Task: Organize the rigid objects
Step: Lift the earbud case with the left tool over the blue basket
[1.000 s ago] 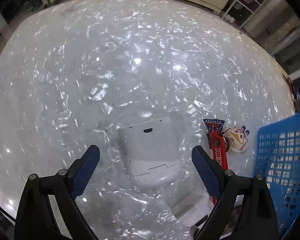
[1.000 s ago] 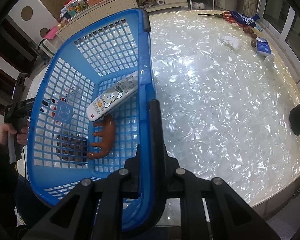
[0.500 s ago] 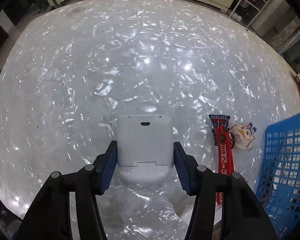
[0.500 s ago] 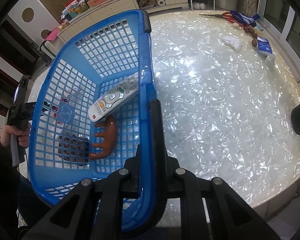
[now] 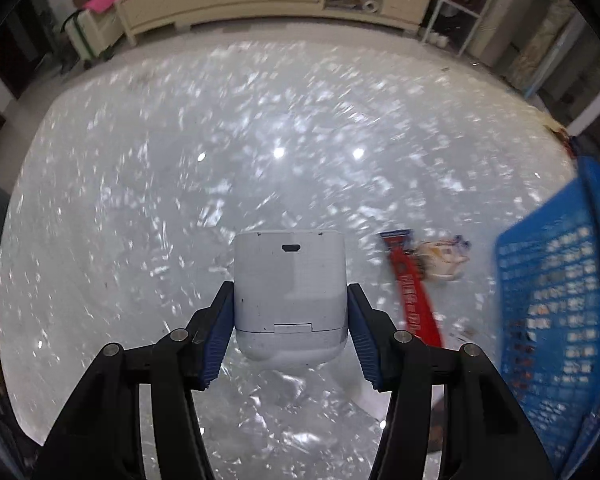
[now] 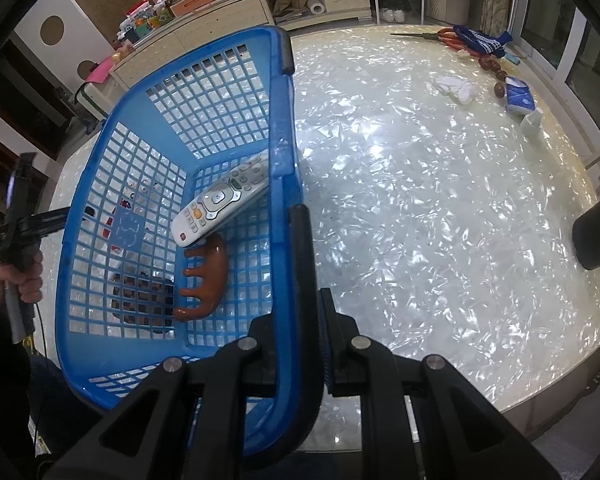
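Observation:
My left gripper (image 5: 290,332) is shut on a white rounded plastic case (image 5: 290,284) and holds it lifted above the pearly table. A red strap keychain (image 5: 414,292) with a small cartoon figure (image 5: 444,258) lies on the table to its right. My right gripper (image 6: 296,364) is shut on the rim of the blue mesh basket (image 6: 284,128). The basket holds a grey remote control (image 6: 220,200), a brown wooden massager (image 6: 208,276) and a dark object (image 6: 144,296). The basket also shows at the right of the left wrist view (image 5: 556,300).
Far on the table lie red-handled scissors (image 6: 452,38), a blue cloth (image 6: 480,40), a white crumpled tissue (image 6: 456,88), a tissue pack (image 6: 520,98) and brown beads (image 6: 496,72). A dark cylinder (image 6: 598,236) stands at the right edge. Cabinets line the back wall.
My left gripper closed on the white case and lifted it off the table. The view swung up and toward the basket. The right gripper kept its hold on the basket rim.

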Action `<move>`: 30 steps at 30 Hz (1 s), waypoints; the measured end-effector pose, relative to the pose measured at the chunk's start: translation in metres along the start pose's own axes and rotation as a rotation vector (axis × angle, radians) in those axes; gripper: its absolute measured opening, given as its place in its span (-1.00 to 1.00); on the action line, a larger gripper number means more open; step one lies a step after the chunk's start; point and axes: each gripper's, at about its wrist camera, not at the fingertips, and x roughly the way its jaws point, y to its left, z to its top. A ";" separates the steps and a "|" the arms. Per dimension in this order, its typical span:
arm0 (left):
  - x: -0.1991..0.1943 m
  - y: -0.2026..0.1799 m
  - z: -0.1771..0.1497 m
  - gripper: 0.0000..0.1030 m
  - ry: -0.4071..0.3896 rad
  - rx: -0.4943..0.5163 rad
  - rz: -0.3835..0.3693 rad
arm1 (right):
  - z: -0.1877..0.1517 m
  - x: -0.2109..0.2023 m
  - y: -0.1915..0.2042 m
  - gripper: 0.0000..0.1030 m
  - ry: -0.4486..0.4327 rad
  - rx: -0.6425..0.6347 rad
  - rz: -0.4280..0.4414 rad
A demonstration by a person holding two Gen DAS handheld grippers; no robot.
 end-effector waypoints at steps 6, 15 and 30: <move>-0.047 -0.016 0.005 0.13 -0.072 0.102 -0.055 | 0.001 -0.001 0.004 -0.74 0.000 -0.003 -0.006; -0.110 -0.052 -0.003 0.13 -0.175 0.305 -0.126 | 0.002 -0.002 0.004 -0.74 -0.001 -0.004 -0.012; -0.148 -0.159 -0.029 0.13 -0.214 0.633 -0.337 | -0.002 -0.004 0.004 -0.74 -0.007 0.003 -0.007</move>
